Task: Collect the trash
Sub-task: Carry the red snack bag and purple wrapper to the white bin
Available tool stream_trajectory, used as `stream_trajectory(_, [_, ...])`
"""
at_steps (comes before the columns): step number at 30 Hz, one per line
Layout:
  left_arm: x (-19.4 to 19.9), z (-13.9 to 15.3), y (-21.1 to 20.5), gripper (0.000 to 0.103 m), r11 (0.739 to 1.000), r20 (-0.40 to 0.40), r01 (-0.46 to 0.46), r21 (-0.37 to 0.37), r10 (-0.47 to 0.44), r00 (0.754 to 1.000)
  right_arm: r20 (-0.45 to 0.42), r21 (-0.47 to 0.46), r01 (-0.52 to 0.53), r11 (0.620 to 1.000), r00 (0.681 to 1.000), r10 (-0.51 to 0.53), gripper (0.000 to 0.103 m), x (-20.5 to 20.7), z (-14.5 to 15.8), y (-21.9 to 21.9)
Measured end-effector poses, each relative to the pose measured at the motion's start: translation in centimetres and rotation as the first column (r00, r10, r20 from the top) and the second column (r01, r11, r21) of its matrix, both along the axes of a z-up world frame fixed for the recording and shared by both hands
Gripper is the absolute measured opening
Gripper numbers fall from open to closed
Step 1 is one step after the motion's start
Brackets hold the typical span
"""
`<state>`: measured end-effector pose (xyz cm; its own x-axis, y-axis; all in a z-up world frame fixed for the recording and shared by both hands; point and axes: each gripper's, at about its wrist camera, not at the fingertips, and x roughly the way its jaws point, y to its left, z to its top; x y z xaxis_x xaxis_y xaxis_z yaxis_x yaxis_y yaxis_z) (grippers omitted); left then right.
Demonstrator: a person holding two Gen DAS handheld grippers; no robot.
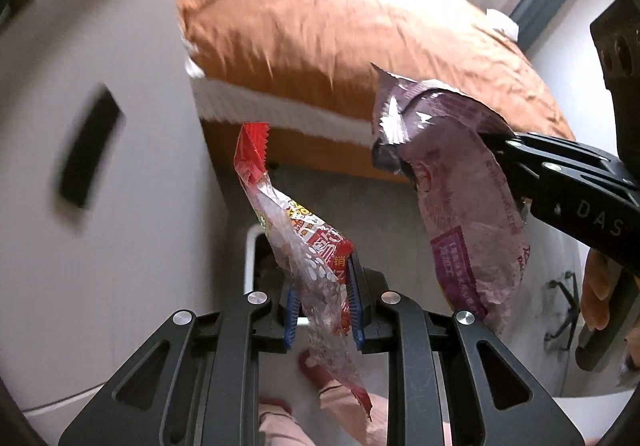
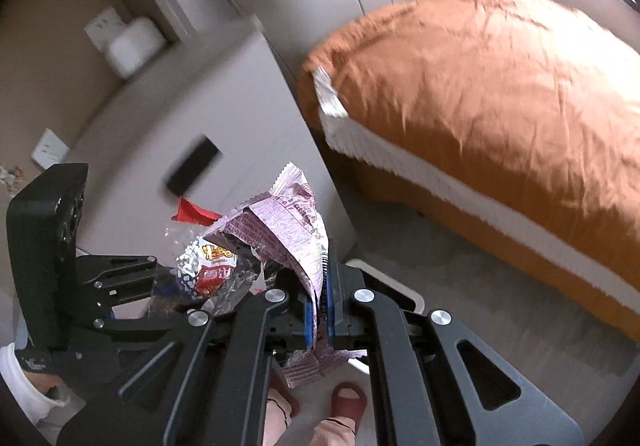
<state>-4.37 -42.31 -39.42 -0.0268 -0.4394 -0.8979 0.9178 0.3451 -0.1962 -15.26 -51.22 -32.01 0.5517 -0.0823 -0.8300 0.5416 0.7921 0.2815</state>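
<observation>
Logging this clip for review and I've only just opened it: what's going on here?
A person is collecting trash in a bedroom with a gripper in each hand. The left gripper is clamped on a red and clear snack wrapper; the right gripper is shut on a purple wrapper. Both wrappers hang over a white bin on the floor beside the bed. Neither has been dropped yet.

The left black two-finger gripper [image 1: 322, 310] has matte black linkage arms with long cut-out slots and round silver rivets, and its finger pads are blue with fine ribs. The right black two-finger gripper [image 2: 319, 320] looks the same; from the left camera, pale letters "DAS" are printed on its side. The person wears light pink trousers [image 1: 280, 424], dark red slippers [image 2: 349, 402] and a white sleeve [image 2: 28, 390].
</observation>
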Motion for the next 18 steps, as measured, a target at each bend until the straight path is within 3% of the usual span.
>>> stream_trajectory(11, [0.7,-17.3,-3.0,0.02,0.998,-0.103,0.031,0.061,-0.024,0.994,-0.127,0.069,-0.018,0.997,0.992,0.027,0.007,1.1,-17.2,-1.7])
stream_trajectory(18, [0.5,-24.5,-2.7,0.02,0.993,-0.135,0.052,0.11,-0.037,0.99,-0.212,0.088,-0.032,0.996,0.976,0.05,0.012,1.5,-25.3,-1.5])
